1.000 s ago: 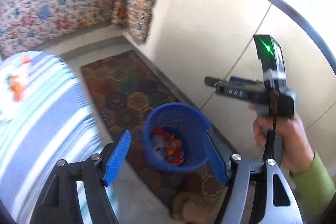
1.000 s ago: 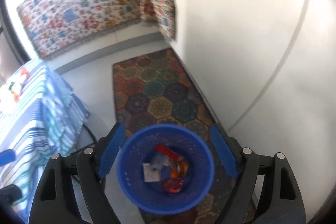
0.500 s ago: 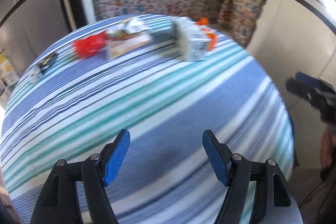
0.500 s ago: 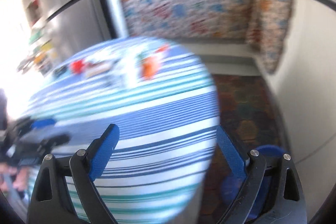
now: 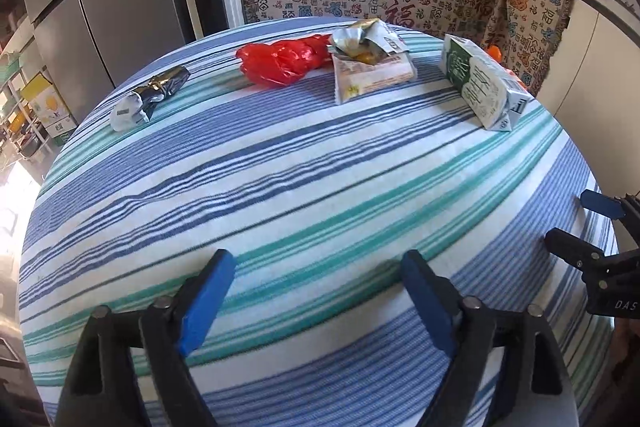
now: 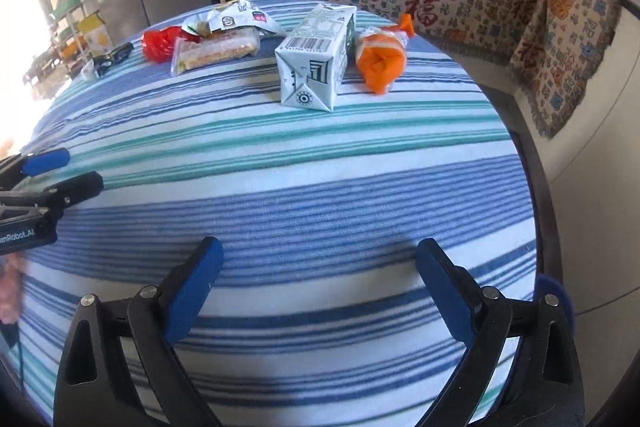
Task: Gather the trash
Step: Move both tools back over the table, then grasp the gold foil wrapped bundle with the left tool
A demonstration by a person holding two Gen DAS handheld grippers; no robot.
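Along the far edge of the striped tablecloth point(image 5: 320, 187) the trash lies in a row: a crumpled foil wrapper point(image 5: 150, 97) at the left, then a red plastic bag point(image 5: 280, 61), a torn snack packet point(image 5: 370, 65), a milk carton point(image 6: 316, 57) on its side, and an orange bag point(image 6: 380, 59) just right of it. Left gripper point(image 5: 316, 301) and right gripper point(image 6: 318, 293) hover over the near side, fingers spread wide, holding nothing.
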